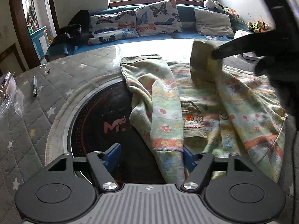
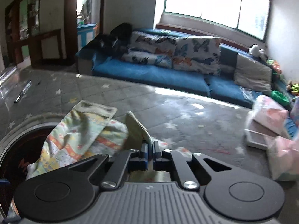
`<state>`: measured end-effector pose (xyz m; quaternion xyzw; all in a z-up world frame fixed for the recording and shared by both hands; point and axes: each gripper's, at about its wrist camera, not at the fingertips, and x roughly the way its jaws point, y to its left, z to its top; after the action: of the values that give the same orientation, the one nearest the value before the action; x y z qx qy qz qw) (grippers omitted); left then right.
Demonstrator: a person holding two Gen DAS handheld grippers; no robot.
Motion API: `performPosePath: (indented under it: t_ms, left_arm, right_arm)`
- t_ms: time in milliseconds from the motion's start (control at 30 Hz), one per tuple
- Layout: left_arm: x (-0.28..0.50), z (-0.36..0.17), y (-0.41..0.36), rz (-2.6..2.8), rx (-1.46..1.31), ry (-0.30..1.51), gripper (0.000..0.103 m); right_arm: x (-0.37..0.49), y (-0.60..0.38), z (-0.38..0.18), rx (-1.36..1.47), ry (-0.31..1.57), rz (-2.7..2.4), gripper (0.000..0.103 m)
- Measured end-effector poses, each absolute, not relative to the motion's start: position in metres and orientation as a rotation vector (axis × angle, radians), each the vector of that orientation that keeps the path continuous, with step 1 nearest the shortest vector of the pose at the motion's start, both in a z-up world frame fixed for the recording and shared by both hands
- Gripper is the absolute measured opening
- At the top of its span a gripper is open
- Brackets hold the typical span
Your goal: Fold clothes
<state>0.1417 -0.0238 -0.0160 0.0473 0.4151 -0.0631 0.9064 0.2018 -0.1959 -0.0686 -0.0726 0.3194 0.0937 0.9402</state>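
Quilted table [image 1: 56, 85]: cardigan [image 1: 196, 97] spread; left gripper [image 1: 151, 155] fingers wide astride sleeve; right gripper [image 2: 151, 150] pinching lifted cuff.

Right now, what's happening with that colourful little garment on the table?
A person is folding a child's patterned cardigan with two handheld grippers. The right gripper has its jaws shut on one sleeve cuff, lifting it above the cardigan. The left gripper has its jaws open on either side of the other sleeve, not closed on it. The cardigan lies partly over a round black hotplate in the table.
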Motion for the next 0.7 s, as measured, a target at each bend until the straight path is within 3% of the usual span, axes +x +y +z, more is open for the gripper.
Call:
performPosePath:
  t_ms: [367, 700]
  left_arm:
    - [0.135, -0.015, -0.031, -0.169, 0.072, 0.863, 0.024]
    - [0.116, -0.01, -0.024, -0.162, 0.066, 0.862, 0.015]
  right_arm:
    - [0.101, -0.307, -0.016, -0.026, 0.501, 0.021, 0.003]
    - [0.004, -0.394, -0.04, 0.088, 0.565, -0.195, 0.003]
